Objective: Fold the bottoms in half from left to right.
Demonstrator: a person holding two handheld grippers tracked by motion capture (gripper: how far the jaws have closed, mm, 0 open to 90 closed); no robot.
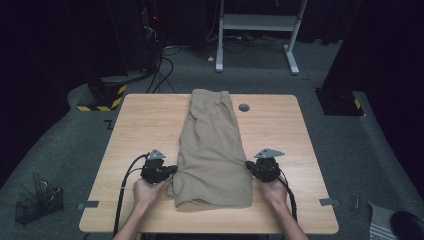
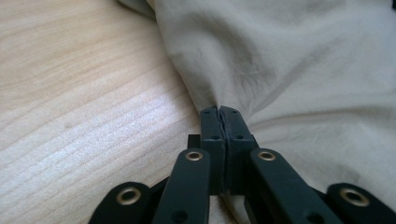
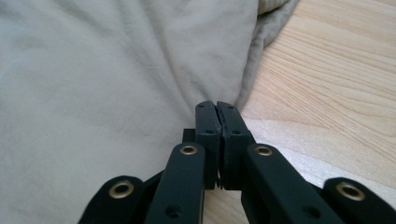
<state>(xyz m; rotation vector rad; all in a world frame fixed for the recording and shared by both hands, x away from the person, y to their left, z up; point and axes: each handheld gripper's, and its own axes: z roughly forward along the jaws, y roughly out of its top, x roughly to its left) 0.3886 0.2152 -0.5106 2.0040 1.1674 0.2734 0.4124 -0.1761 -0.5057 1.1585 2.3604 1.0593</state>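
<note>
Shorts (image 1: 212, 145) are lying lengthwise on the desk (image 1: 140, 125), hems nearest the person. Left tool (image 2: 219, 109) and right tool (image 3: 216, 105) are each pinching an opposite side edge. Uneven lifting risks slippage, since each bite is taking little fabric.

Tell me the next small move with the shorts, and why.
Probably lift both edges together and carry them toward the far waistband. The left hand-held gripper and right hand-held gripper are each shut on a side edge of the khaki fabric shorts, lying flat lengthwise.
</note>
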